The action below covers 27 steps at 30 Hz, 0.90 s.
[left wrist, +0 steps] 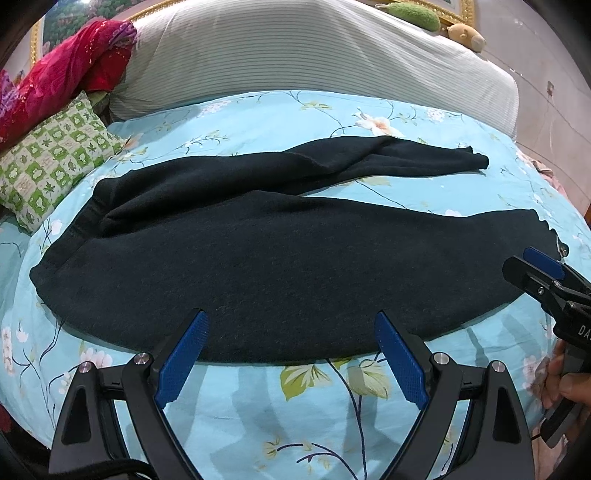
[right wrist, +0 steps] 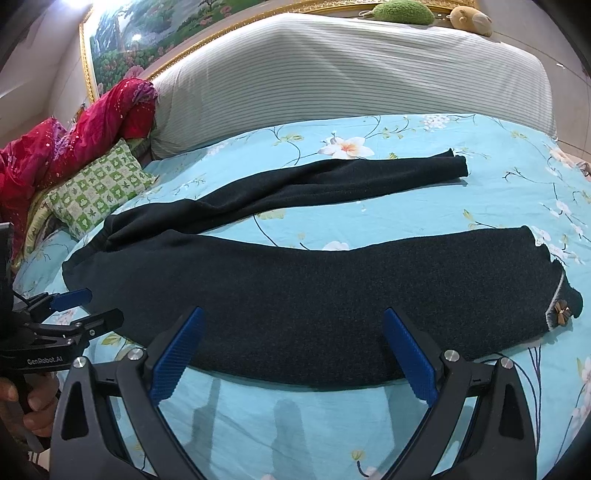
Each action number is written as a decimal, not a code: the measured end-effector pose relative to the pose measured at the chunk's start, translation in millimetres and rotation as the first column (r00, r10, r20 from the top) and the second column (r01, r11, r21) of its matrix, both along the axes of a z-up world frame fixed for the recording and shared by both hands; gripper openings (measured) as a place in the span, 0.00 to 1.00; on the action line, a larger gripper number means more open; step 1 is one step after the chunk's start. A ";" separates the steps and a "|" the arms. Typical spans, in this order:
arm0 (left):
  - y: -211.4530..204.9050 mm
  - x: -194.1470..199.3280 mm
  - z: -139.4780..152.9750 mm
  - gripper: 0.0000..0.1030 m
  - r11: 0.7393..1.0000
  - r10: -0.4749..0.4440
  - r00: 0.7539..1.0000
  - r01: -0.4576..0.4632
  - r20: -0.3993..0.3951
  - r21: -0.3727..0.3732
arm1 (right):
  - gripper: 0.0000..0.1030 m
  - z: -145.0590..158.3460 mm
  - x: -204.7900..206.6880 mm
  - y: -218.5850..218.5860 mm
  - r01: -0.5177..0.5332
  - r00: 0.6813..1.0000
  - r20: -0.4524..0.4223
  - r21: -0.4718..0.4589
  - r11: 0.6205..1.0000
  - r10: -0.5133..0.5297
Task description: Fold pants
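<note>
Dark knit pants lie flat on the blue floral bed sheet, waistband at the left, two legs spread in a V toward the right. They also show in the right wrist view, with a small flower trim at the near leg's cuff. My left gripper is open and empty, just above the near edge of the near leg. My right gripper is open and empty over the same edge, further right. It also shows in the left wrist view; the left gripper shows in the right wrist view.
A grey striped bolster lies across the back of the bed. A green checked pillow and a red quilt sit at the left. Plush toys rest on the headboard ledge.
</note>
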<state>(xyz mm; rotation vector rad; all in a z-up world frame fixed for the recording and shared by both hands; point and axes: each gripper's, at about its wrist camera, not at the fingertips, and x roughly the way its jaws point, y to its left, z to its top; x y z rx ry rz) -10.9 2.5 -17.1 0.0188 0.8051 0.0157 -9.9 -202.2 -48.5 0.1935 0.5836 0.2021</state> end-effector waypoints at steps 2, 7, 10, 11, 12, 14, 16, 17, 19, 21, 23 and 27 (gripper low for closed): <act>0.0 1.0 0.9 0.89 1.000 -0.002 1.000 0.002 0.000 -0.001 | 0.94 -2.7 -0.4 1.0 -0.001 1.000 -0.007 0.000 1.000 0.001; -0.8 3.2 -0.5 0.89 1.000 -0.005 1.000 0.005 -0.009 -0.003 | 0.94 -3.7 1.1 0.1 -0.004 1.000 -0.018 0.019 1.000 0.004; -0.5 4.6 -1.5 0.89 1.000 -0.005 1.000 0.005 -0.014 -0.004 | 0.94 -4.1 1.5 -0.8 -0.006 1.000 -0.025 0.032 0.999 0.007; -0.2 5.1 -1.9 0.89 1.000 -0.005 1.000 0.005 -0.016 -0.005 | 0.94 -4.4 1.8 -0.6 -0.006 1.000 -0.023 0.026 1.000 0.007; 0.4 5.7 -2.1 0.89 1.000 -0.005 1.000 0.005 -0.018 -0.006 | 0.94 -4.4 1.5 -0.4 -0.007 1.000 -0.026 0.032 0.999 0.007; 0.5 6.9 -2.5 0.89 1.000 -0.007 1.000 0.007 -0.022 -0.008 | 0.94 -4.4 1.7 -0.9 -0.010 1.000 -0.029 0.040 0.999 0.011; 0.9 8.7 -3.1 0.89 1.000 -0.010 1.000 0.009 -0.030 -0.015 | 0.94 -4.4 1.8 -1.1 -0.011 0.999 -0.035 0.047 0.999 0.013; 1.1 10.1 -3.2 0.89 1.000 -0.011 0.999 0.010 -0.035 -0.021 | 0.94 -4.5 1.4 -0.4 -0.011 1.000 -0.026 0.029 1.000 0.012; 2.2 13.7 -2.4 0.89 0.999 -0.018 0.999 0.017 -0.044 -0.030 | 0.94 -4.4 1.8 -0.3 -0.013 1.000 -0.025 0.014 1.000 0.013; 1.3 18.0 0.4 0.89 0.999 -0.030 0.998 0.028 -0.049 -0.034 | 0.94 -2.2 2.9 -2.1 -0.021 0.999 -0.045 0.051 0.998 0.023; -0.1 24.9 6.6 0.89 0.998 -0.045 0.998 0.043 -0.047 -0.038 | 0.94 0.8 6.3 -5.2 -0.026 0.997 -0.069 0.081 0.996 0.031; -4.6 41.9 17.7 0.89 0.997 -0.072 0.996 0.071 -0.046 -0.031 | 0.94 10.3 17.2 -19.5 -0.025 0.993 -0.111 0.162 0.987 0.044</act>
